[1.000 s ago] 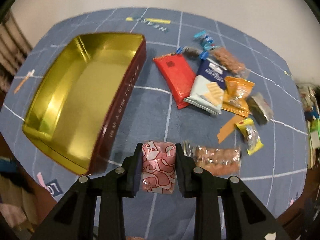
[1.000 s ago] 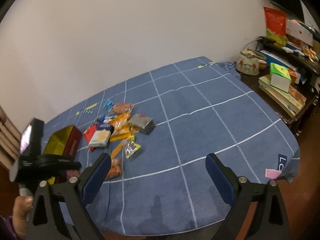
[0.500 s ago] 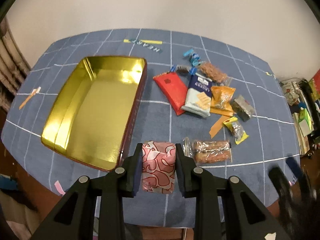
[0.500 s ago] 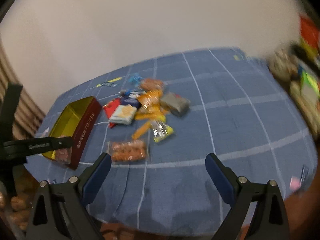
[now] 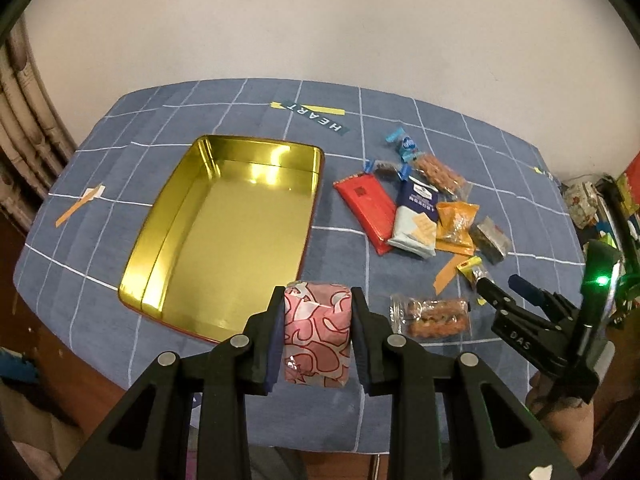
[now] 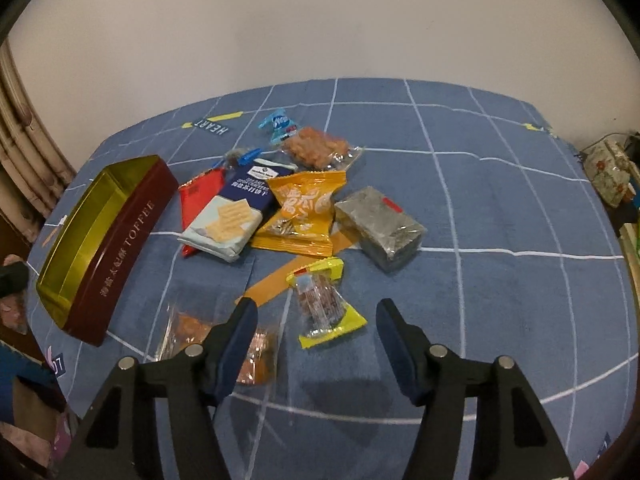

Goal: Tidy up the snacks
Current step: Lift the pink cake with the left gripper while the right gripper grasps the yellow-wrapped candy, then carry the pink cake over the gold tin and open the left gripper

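Left gripper pinches a pink patterned packet between its pads, held above the cloth just beside the near right corner of the tin. Right gripper has nothing between its jaws, which are closing; a yellow-edged packet lies on the cloth just ahead of the gap, with a clear bag of orange snacks partly under its left finger.

Judging by the bare gold floor, nothing has been stowed yet, so the sorting looks barely begun. The pink packet seems first to go in. Left to move are the rest, heaped to the tin's right: a red packet, a blue cracker pack, an orange bag, a grey block, a nut bag and what may be small blue sweets, too small to be sure.
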A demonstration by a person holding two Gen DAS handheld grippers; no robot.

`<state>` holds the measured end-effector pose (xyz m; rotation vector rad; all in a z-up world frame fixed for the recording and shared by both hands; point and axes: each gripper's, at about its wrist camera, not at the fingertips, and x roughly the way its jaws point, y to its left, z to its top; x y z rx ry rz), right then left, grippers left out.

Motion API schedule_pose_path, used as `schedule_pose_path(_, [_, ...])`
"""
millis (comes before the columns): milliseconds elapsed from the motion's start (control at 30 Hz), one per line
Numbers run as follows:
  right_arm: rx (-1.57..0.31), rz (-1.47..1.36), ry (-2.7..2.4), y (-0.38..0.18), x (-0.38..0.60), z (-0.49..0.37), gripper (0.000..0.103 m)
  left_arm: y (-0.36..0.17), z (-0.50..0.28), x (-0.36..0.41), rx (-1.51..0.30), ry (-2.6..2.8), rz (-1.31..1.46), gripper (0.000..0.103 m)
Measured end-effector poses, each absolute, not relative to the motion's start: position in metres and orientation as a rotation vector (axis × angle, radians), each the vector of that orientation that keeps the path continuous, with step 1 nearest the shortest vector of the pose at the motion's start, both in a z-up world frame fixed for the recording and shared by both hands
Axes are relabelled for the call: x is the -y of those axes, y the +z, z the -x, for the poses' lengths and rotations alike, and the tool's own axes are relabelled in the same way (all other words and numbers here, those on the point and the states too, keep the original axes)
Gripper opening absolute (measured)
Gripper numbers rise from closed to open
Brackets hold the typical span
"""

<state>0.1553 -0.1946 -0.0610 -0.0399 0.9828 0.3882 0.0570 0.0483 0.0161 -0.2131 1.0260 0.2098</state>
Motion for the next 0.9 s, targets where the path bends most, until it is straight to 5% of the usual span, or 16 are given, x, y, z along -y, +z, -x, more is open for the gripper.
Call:
schedule_pose_path(100, [-1.004,0.052,0.395,-0.068,0.188,-0.163,0.062,0.017,-0.058,-0.052,-1.024,0.215,0.216,0.026])
schedule_pose_path(233, [-1.064,0.068,0.408,-0.085,0.181,-0.172,0.033,0.019,-0.059,-0.056,-1.02,0.22,0.209,0.026])
schedule_pose_path(900, [-0.895,-0.18,0.463,-0.026,0.231,-0.077,0.029,0.016,-0.07,-0.089,-0.994,0.288,0.164,0.026])
